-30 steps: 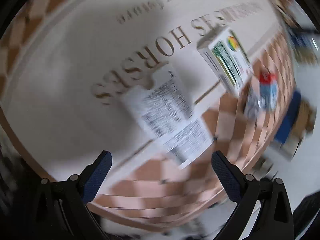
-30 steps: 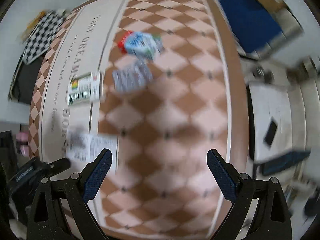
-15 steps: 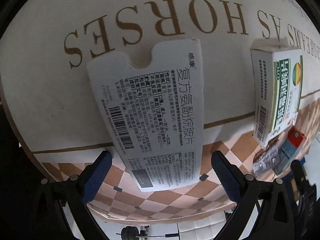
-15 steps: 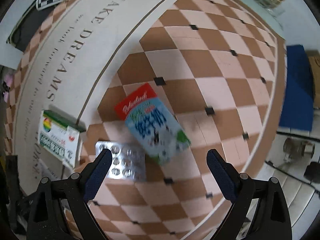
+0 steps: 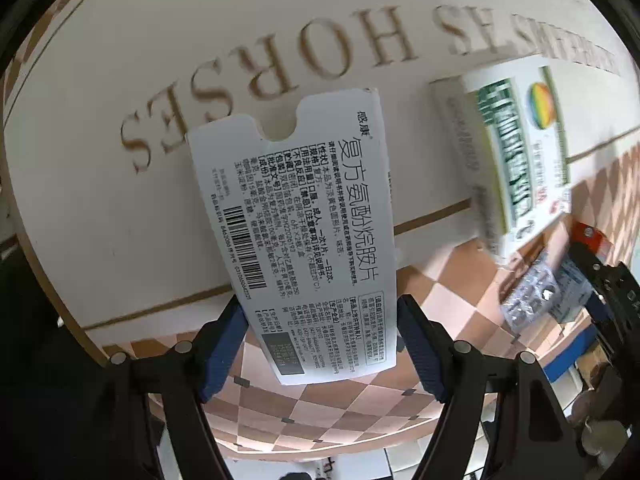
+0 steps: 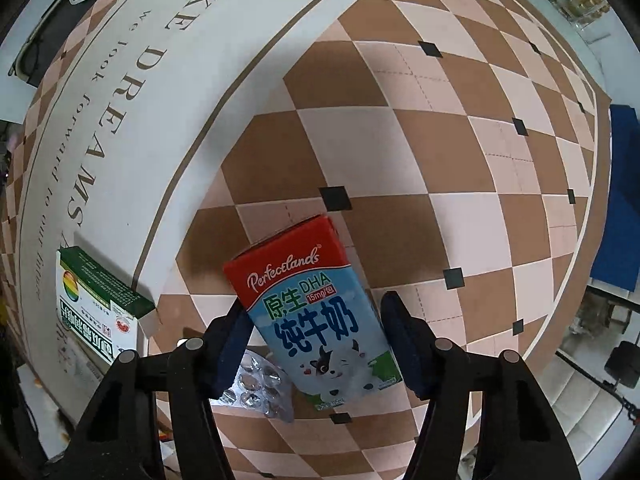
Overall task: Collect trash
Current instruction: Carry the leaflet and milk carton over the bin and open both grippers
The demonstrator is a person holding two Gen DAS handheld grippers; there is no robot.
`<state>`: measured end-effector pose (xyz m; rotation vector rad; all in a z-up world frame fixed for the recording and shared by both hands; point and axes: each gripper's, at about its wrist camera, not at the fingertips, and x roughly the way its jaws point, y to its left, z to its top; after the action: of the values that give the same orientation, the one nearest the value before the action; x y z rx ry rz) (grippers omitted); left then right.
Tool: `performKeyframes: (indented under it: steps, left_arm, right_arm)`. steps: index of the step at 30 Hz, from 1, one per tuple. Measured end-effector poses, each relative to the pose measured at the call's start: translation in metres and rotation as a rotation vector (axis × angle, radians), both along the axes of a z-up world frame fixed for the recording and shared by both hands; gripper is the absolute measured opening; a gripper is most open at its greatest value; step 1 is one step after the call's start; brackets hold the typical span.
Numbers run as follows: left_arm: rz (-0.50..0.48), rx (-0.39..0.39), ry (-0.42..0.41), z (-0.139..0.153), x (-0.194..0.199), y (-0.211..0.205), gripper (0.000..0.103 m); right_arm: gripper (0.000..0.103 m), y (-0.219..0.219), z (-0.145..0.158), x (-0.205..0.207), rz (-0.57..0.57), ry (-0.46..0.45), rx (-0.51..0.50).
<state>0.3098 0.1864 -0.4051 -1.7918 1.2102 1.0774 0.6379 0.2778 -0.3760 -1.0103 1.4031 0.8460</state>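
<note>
Your left gripper (image 5: 320, 340), jaws just narrowing, straddled the near end of a flat white medicine sleeve (image 5: 304, 236) (pads at its edges, grip unclear) on the checked mat (image 5: 452, 280). Your right gripper (image 6: 314, 344), also narrowing, bracketed a milk carton (image 6: 316, 316) beside a blister pack (image 6: 256, 388); a green-and-white box (image 6: 96, 308) lay farther left.

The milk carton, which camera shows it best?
The right wrist view: the milk carton fills the centre, label sharp. The left wrist view shows only its blurred edge at far right.
</note>
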Motion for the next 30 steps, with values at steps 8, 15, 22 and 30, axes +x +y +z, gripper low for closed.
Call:
performKeyframes:
  steps: [8, 15, 22, 30]
  left_arm:
    - [-0.164, 0.171, -0.041, 0.029, 0.006, 0.016, 0.072]
    - [-0.333, 0.347, -0.031, 0.060, -0.009, 0.016, 0.072]
    - [-0.554, 0.568, 0.014, 0.104, -0.018, 0.016, 0.072]
    - [-0.718, 0.739, -0.011, 0.147, -0.031, 0.006, 0.072]
  right_arm:
    - [0.065, -0.014, 0.026, 0.004, -0.116, -0.003, 0.067]
    - [0.064, -0.058, 0.048, -0.002, -0.244, -0.041, 0.130]
    - [0.063, -0.108, 0.059, -0.025, -0.355, -0.057, 0.199]
    - [0.063, -0.185, 0.082, -0.111, -0.453, -0.053, 0.305]
